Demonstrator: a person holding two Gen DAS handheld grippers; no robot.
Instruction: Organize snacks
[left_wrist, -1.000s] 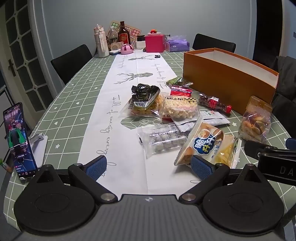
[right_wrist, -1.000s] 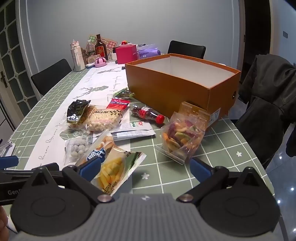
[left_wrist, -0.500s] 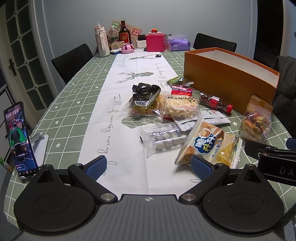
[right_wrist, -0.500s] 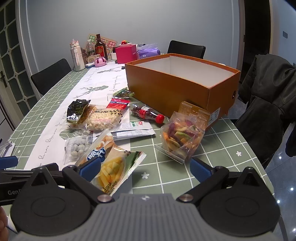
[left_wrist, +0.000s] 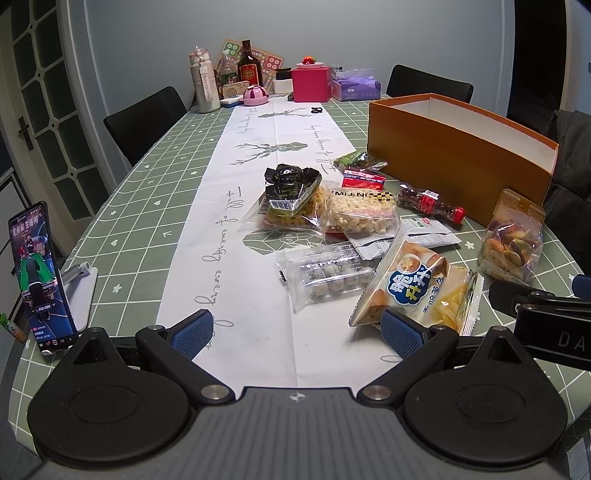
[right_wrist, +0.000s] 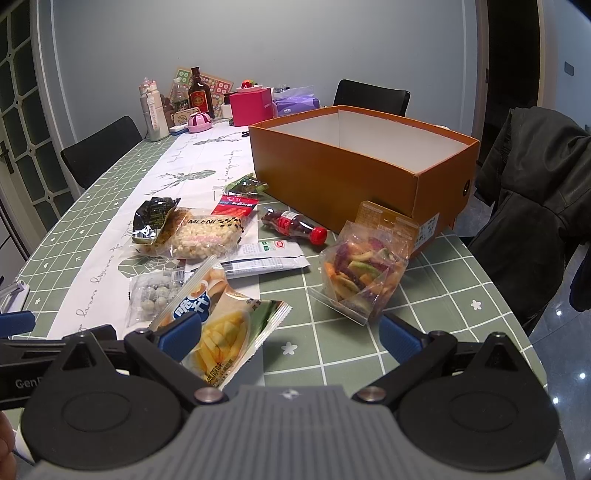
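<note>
A pile of snacks lies mid-table: a yellow chip bag (left_wrist: 421, 291) (right_wrist: 218, 328), a clear pack of round candies (left_wrist: 328, 277), a puffed-rice pack (left_wrist: 360, 216), a black foil pack (left_wrist: 290, 184), a small cola bottle (left_wrist: 430, 203) (right_wrist: 295, 226) and a clear bag of colourful veggie chips (left_wrist: 511, 240) (right_wrist: 364, 271). An open, empty orange box (left_wrist: 458, 155) (right_wrist: 354, 170) stands behind them. My left gripper (left_wrist: 297, 330) is open and empty, near the chip bag. My right gripper (right_wrist: 291, 332) is open and empty, between the chip bag and the veggie chips.
A phone on a stand (left_wrist: 37, 273) stands at the left table edge. Bottles, a pink box (left_wrist: 310, 83) and a tissue pack crowd the far end. Black chairs stand around the table; a dark jacket (right_wrist: 535, 206) hangs at the right.
Both grippers have drifted very slightly; the views shift a little. Nothing was taken hold of or moved.
</note>
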